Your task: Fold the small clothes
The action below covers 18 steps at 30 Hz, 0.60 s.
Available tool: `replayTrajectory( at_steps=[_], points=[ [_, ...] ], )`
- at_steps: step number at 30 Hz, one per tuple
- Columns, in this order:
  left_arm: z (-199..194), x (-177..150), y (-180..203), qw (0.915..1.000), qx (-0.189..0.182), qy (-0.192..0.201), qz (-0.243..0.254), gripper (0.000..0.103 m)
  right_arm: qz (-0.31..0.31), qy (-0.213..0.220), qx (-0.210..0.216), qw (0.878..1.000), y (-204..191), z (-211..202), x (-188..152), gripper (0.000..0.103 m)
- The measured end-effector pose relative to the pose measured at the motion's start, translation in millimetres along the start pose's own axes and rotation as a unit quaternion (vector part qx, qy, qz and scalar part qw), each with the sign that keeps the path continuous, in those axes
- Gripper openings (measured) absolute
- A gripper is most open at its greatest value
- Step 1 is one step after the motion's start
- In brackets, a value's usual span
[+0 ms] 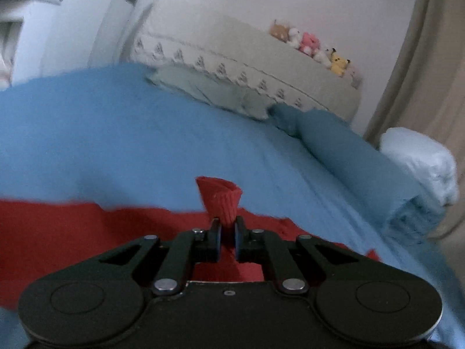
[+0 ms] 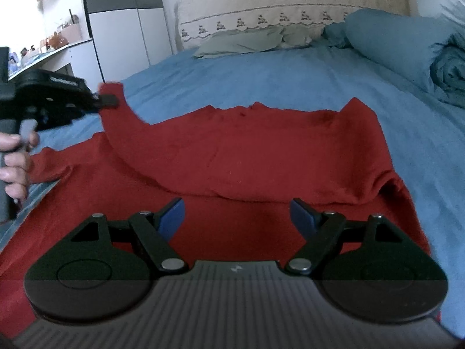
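A red knit sweater (image 2: 247, 151) lies spread on the blue bed sheet (image 2: 261, 78). My left gripper (image 1: 228, 226) is shut on the sweater's ribbed sleeve cuff (image 1: 222, 197) and holds it lifted above the bed. In the right wrist view the left gripper (image 2: 109, 101) shows at the left, with the sleeve (image 2: 116, 122) raised from the sweater's body. My right gripper (image 2: 239, 212) is open and empty, just above the near part of the sweater.
A beige headboard (image 2: 290, 3) stands at the far end, with a pale green pillow (image 2: 241, 42) in front. A rolled blue duvet (image 2: 407, 46) lies along the right. Plush toys (image 1: 311, 45) sit on the headboard. A white wardrobe (image 2: 125, 23) stands at the left.
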State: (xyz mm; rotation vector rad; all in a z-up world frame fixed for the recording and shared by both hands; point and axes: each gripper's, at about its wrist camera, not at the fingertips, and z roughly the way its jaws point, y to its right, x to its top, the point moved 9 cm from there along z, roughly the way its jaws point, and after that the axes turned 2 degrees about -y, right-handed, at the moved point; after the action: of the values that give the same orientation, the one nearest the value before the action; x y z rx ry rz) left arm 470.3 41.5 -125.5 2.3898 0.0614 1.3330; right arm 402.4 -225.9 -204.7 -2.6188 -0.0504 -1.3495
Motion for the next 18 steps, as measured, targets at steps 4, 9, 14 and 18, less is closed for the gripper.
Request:
replayTrajectory(
  at_steps=[4,9,14,18],
  points=[
    [12,-14,-40,0.9985,0.039,-0.028,-0.026,0.008,0.004,-0.004,0.002,1.000,-2,3,0,0.095],
    [21,-31,-60,0.9960,0.053,-0.049,-0.053,0.008,-0.012,-0.003,-0.002,1.000,-3,6,3,0.095],
    [12,-35,-71,0.9934,0.078,-0.049,-0.069,0.024,-0.037,0.013,-0.035,0.999,11,14,21,0.101],
    [-7,-50,-92,0.9839,0.143,-0.076,-0.077,0.029,-0.031,0.000,-0.061,0.998,35,37,38,0.103]
  ],
)
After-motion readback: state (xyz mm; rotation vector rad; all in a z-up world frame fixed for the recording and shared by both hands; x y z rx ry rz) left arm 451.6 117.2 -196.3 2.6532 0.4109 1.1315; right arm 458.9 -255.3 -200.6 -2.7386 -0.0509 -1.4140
